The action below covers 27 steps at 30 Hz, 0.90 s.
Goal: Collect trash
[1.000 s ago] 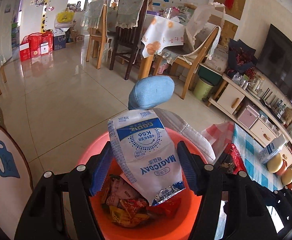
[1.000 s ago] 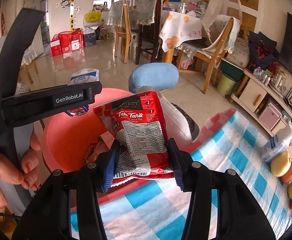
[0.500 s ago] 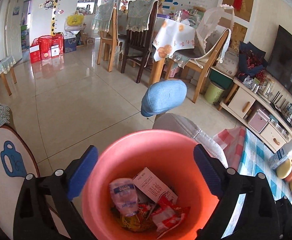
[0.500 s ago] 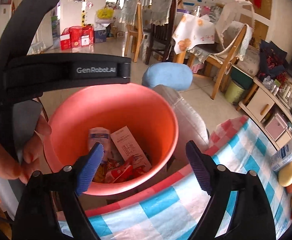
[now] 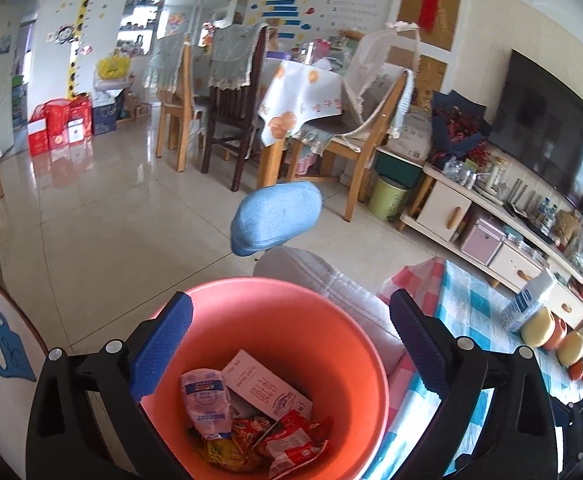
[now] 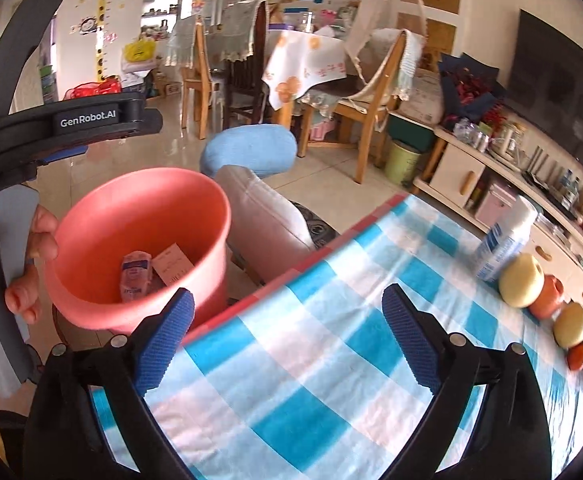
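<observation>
Left tool (image 5: pixel 291 344), jaws just spread wide and holding nothing, above the orange bin (image 5: pixel 311 320) at lower centre. White milk pouch (image 5: pixel 205 402) and red wrapper (image 5: pixel 291 438) lie inside. Right tool (image 6: pixel 287 332), likewise just opened and empty, over the checked bench (image 6: pixel 331 360); bin at centre left.

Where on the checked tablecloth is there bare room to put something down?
The checked tablecloth is bare from its red edge beside the orange bin to the white bottle. The far right is crowded: bottle, then a row of fruit.
</observation>
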Each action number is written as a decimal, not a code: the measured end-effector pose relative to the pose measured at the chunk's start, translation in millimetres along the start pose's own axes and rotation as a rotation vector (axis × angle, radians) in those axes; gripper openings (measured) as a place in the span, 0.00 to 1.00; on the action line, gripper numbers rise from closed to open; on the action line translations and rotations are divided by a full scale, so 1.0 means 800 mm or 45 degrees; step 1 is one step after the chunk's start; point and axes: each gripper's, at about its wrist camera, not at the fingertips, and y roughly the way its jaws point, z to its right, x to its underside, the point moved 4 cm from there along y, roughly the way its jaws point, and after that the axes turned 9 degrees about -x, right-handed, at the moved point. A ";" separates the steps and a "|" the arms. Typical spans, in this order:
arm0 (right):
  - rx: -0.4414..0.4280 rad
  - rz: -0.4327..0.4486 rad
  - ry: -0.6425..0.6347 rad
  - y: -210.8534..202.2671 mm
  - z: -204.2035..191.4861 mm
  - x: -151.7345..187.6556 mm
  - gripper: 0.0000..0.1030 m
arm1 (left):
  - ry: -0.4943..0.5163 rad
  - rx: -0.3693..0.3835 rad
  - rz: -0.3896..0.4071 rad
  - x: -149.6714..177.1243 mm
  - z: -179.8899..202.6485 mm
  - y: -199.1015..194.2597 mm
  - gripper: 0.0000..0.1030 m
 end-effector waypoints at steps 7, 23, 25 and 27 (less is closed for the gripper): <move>0.073 0.027 0.084 -0.044 0.047 0.037 0.96 | 0.055 0.076 0.012 0.009 0.036 -0.016 0.95; 0.285 0.059 0.218 -0.144 0.130 0.126 0.96 | 0.180 0.268 -0.001 0.050 0.120 -0.053 0.95; 0.304 0.061 0.230 -0.154 0.136 0.140 0.96 | 0.233 0.259 0.017 0.057 0.134 -0.059 0.95; 0.325 0.059 0.252 -0.164 0.143 0.153 0.96 | 0.285 0.256 0.024 0.068 0.146 -0.066 0.95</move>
